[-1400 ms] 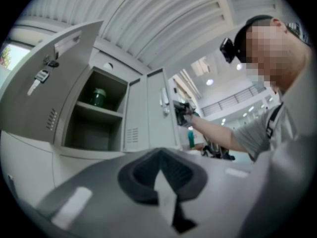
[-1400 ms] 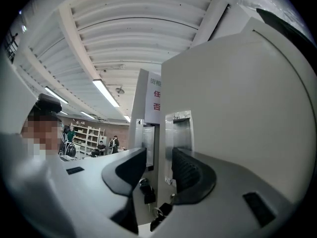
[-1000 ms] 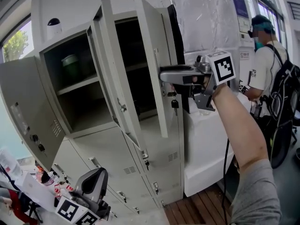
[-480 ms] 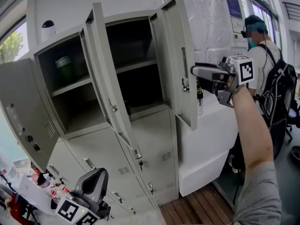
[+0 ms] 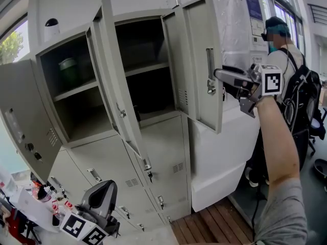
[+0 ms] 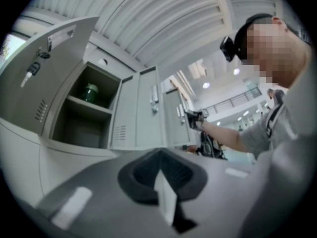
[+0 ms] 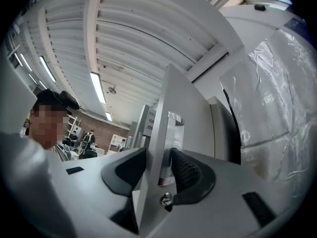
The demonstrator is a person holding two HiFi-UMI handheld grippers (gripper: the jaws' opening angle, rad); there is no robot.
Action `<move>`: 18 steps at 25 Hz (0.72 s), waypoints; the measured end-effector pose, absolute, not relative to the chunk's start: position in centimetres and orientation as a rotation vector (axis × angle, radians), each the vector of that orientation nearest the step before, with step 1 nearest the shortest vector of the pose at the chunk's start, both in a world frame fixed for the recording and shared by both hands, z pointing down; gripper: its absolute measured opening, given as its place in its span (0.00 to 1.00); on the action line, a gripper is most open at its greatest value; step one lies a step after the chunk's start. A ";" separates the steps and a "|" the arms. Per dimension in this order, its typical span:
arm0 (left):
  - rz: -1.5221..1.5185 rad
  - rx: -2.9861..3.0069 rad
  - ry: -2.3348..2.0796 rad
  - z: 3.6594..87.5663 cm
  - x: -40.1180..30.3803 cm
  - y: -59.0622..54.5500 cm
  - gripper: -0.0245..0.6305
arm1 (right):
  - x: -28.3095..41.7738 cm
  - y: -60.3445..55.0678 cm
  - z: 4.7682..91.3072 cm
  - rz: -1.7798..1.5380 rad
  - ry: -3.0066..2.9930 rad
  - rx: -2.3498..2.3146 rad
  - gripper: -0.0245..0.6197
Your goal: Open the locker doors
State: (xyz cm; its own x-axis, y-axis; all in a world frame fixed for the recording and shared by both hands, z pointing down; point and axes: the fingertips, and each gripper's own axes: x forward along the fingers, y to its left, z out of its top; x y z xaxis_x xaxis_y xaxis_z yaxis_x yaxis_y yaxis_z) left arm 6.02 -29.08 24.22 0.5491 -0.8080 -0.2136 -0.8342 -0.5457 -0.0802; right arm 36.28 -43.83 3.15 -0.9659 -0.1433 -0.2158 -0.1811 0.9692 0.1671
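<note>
Door [image 5: 202, 60] at the locker's [image 5: 163, 147] right end now stands wider; right gripper [image 5: 218, 76], jaws just opening, straddles its edge; upper row looks done.

Head cam sits high and looks steeply down across the lockers [image 5: 153, 152] from mid-range, with the left tool [image 5: 104, 190] poking in at bottom left and the right tool [image 5: 220, 76] out at arm's length on the right. Left tool cam is low, tilted up and further back. It catches the same open lockers, the right tool small in the distance, and the person [image 6: 297, 133] holding it. Right tool cam is jammed up against the right-hand door [image 7: 173, 123], looking up along its edge at the ceiling [image 7: 124, 43].
</note>
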 end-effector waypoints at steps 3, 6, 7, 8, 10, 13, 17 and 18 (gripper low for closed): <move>0.239 -2.619 1.395 24.1 5.6 -28.8 0.04 | 36.4 -43.8 3.0 0.312 2.892 -0.418 0.29; 0.257 -2.627 1.385 24.2 4.9 -28.4 0.04 | 37.8 -43.5 2.4 0.358 2.791 -0.679 0.29; 0.260 -2.631 1.377 24.3 4.6 -28.3 0.04 | 38.2 -43.1 2.2 0.375 2.744 -0.759 0.29; 0.263 -2.636 1.366 24.4 4.3 -28.1 0.04 | 38.6 -42.5 2.1 0.392 2.701 -0.832 0.29; 0.273 -2.650 1.337 24.5 3.8 -27.7 0.04 | 39.0 -40.9 2.4 0.412 2.636 -0.951 0.29; 0.288 -2.681 1.290 24.7 2.9 -26.7 0.04 | 38.6 -37.9 4.1 0.393 2.585 -1.064 0.29; 0.289 -2.709 1.242 25.1 1.4 -25.7 0.04 | 36.0 -33.7 8.3 0.348 2.580 -1.146 0.27; 0.290 -2.712 1.230 25.2 1.1 -25.4 0.04 | 35.2 -32.7 9.6 0.326 2.583 -1.156 0.26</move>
